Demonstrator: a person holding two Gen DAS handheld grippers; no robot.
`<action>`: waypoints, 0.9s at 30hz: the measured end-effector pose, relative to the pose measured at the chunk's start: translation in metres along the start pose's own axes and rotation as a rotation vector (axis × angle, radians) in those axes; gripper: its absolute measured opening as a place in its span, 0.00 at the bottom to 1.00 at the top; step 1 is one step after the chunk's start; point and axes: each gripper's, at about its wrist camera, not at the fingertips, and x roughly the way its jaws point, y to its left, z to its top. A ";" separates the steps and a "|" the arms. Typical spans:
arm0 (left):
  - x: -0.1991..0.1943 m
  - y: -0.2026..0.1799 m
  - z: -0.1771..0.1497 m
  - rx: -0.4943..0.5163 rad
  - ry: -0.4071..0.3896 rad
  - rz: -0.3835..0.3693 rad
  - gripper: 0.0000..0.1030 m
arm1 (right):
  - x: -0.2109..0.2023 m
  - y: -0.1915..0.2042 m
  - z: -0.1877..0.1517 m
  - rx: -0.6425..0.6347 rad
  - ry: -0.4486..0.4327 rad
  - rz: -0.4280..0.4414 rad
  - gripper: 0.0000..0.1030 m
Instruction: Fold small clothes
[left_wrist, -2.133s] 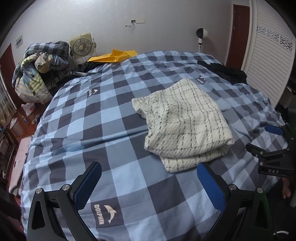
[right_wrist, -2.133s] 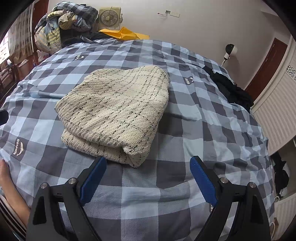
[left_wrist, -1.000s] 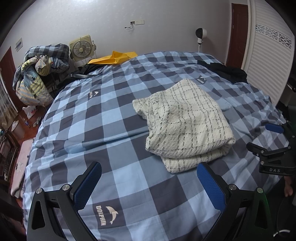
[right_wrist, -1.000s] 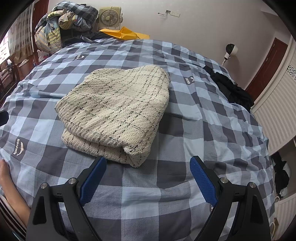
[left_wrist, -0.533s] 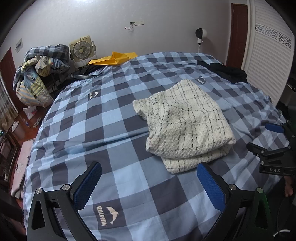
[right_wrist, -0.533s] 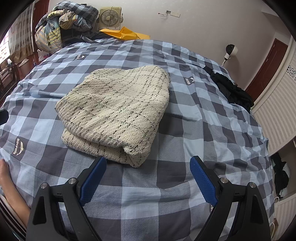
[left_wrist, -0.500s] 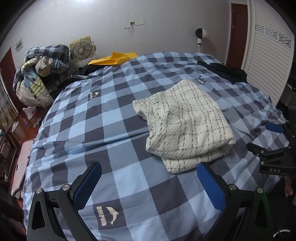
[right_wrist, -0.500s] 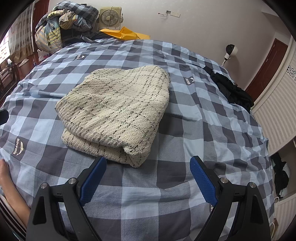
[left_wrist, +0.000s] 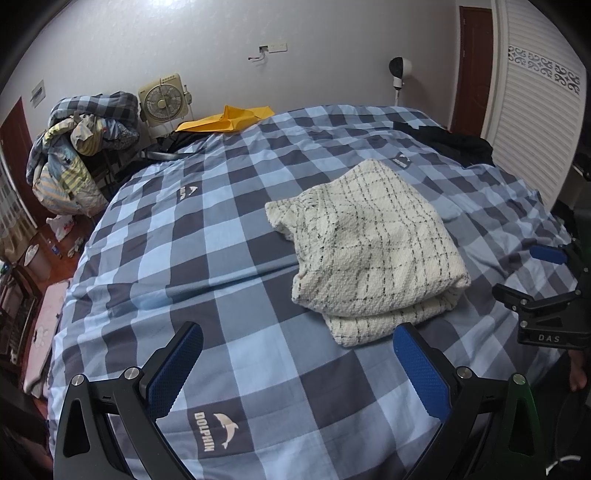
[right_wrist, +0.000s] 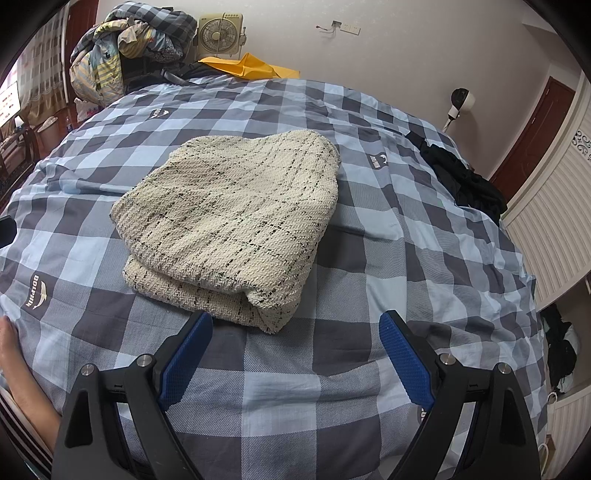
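Note:
A cream knit garment with thin black checks (left_wrist: 373, 247) lies folded in a thick stack on the blue-and-grey checked bedspread (left_wrist: 207, 236); it also shows in the right wrist view (right_wrist: 236, 218). My left gripper (left_wrist: 297, 365) is open and empty, held above the bedspread just short of the stack's near left corner. My right gripper (right_wrist: 295, 354) is open and empty, just short of the stack's near right corner. The right gripper also shows at the right edge of the left wrist view (left_wrist: 543, 280).
A dark garment (right_wrist: 465, 181) lies at the bed's far right edge. A yellow cloth (left_wrist: 229, 118), a box fan (left_wrist: 164, 99) and a heap of bedding and clothes (left_wrist: 81, 147) stand beyond the bed's far left. White slatted doors (left_wrist: 535, 110) are on the right.
Nothing on the bed has moved. Both grippers stay open; the left wrist view has only drifted very slightly.

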 end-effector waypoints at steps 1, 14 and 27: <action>0.000 0.000 0.000 0.000 -0.001 0.000 1.00 | 0.000 0.000 0.000 0.000 0.000 0.000 0.87; -0.001 0.005 0.008 0.012 -0.010 0.009 1.00 | 0.000 0.000 0.000 0.000 0.001 -0.001 0.87; -0.002 0.004 0.008 0.023 -0.031 0.045 1.00 | 0.000 0.000 0.000 -0.001 0.000 -0.001 0.87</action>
